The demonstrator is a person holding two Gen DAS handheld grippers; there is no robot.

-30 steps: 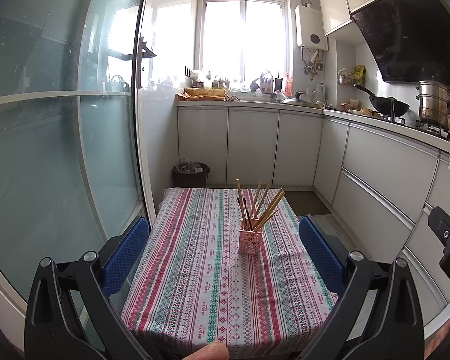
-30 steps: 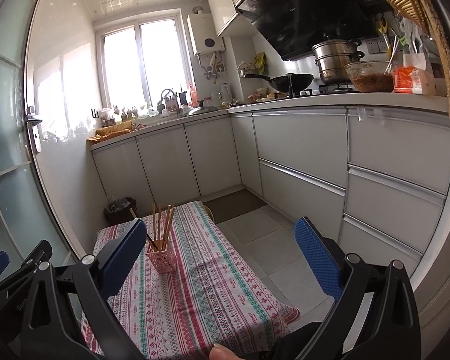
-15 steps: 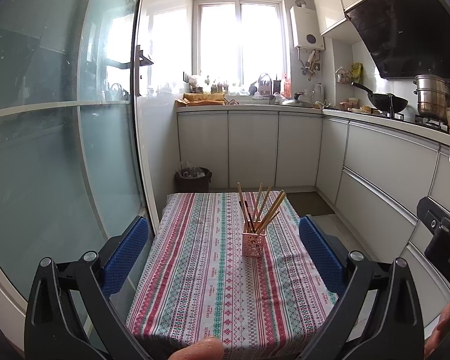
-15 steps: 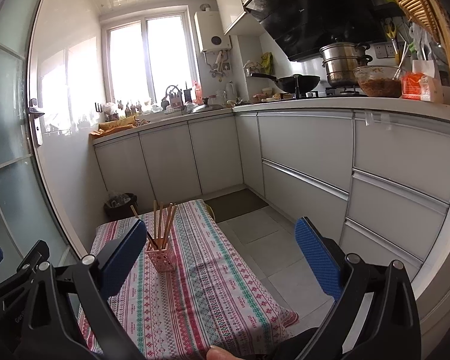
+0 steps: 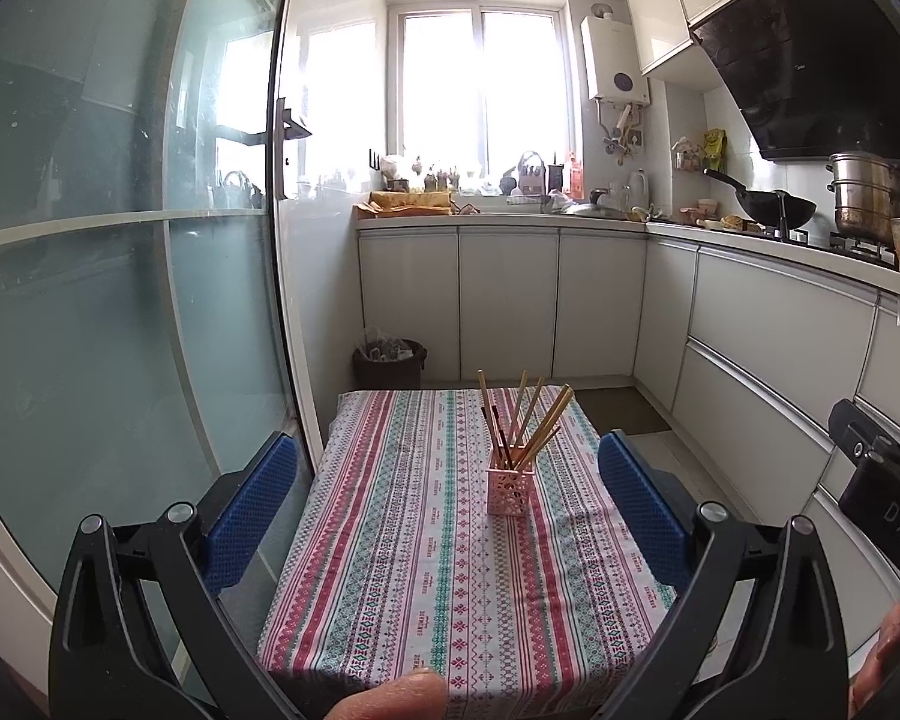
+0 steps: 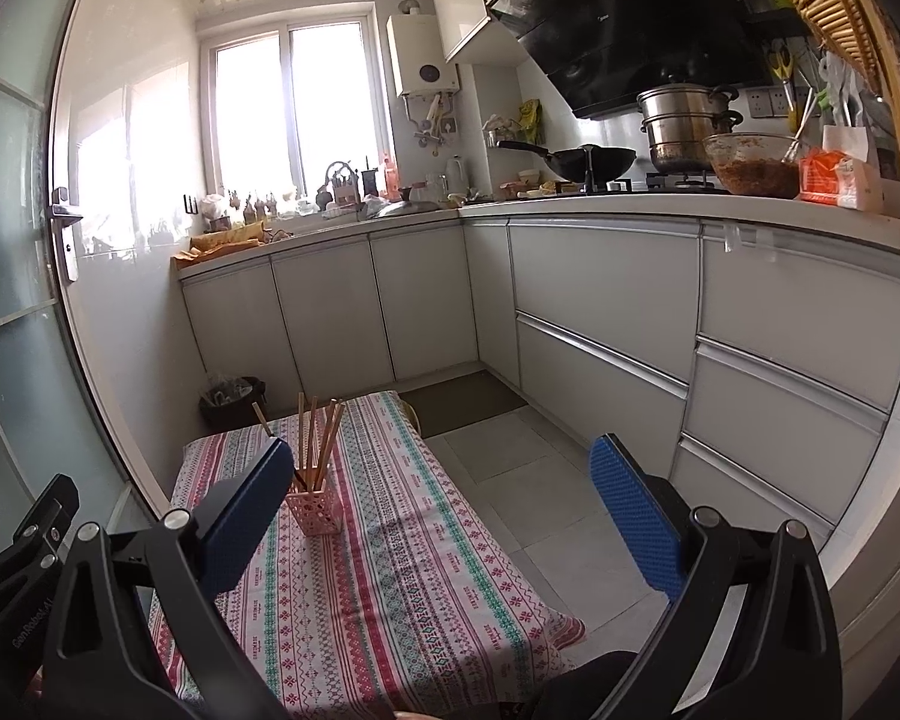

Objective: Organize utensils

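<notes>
A pink perforated holder (image 5: pixel 510 489) (image 6: pixel 314 510) stands upright on a small table with a striped cloth (image 5: pixel 414 552) (image 6: pixel 402 576). Several wooden chopsticks (image 5: pixel 525 423) (image 6: pixel 318 438) lean out of it in a fan. My left gripper (image 5: pixel 450 516) hangs open above the near end of the table, well short of the holder, with nothing between its blue pads. My right gripper (image 6: pixel 444 516) is open too and empty, raised to the right of the holder; its left pad (image 6: pixel 240 516) overlaps the holder's left side in that view.
A frosted glass sliding door (image 5: pixel 120 300) runs close along the table's left side. White cabinets (image 6: pixel 690 330) line the back and right. A bin (image 5: pixel 390 360) sits behind the table. Tiled floor (image 6: pixel 540 498) lies to the right. A thumb (image 5: pixel 390 699) shows at the bottom edge.
Both grippers have lifted and pulled back a little, so the table and holder sit lower and farther in each view. The jaws stayed open. The holder and chopsticks have not moved.
</notes>
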